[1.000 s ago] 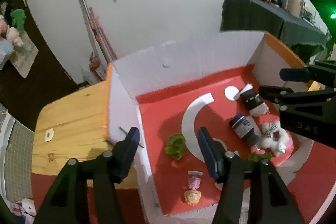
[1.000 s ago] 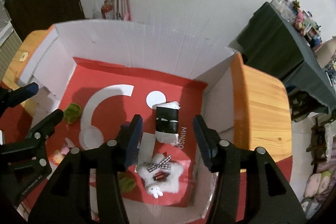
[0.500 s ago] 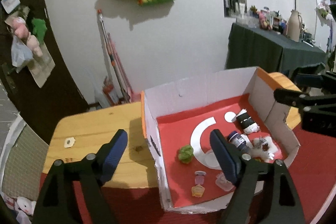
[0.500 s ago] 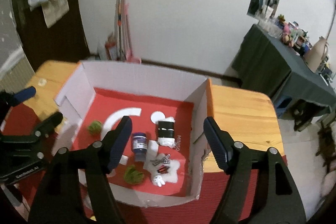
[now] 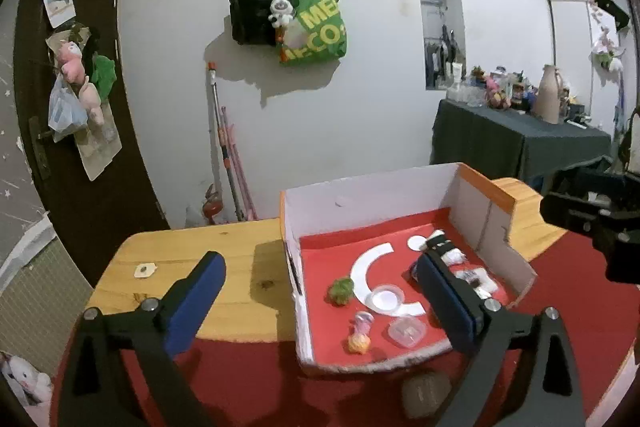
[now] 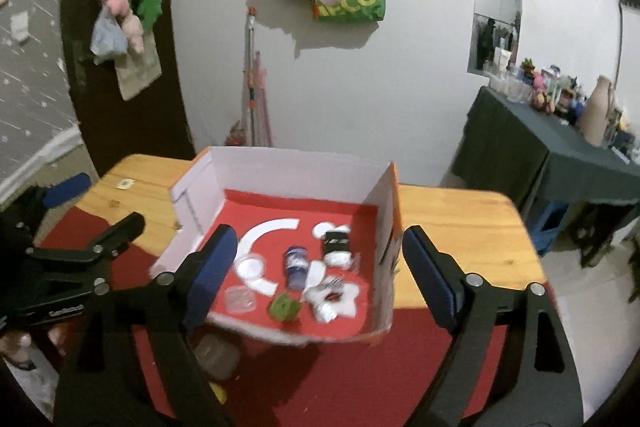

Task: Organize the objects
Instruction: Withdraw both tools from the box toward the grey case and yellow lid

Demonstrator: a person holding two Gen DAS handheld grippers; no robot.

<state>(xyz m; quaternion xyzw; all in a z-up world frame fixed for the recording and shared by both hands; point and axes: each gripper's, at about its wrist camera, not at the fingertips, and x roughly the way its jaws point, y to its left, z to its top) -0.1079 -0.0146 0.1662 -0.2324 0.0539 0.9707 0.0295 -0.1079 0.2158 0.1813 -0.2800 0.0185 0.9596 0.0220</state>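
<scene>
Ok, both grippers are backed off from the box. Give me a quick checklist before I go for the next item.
1. Left gripper jaws open and empty: ok.
2. Right gripper jaws open and empty: ok.
3. Box flat on the table: ok.
4. Blue-capped bottle, plush flower and green pompom inside the box: ok.
5. Grey object on the red cloth outside the box, not put away: not ok.
6. What that grey object is: cannot tell.
</scene>
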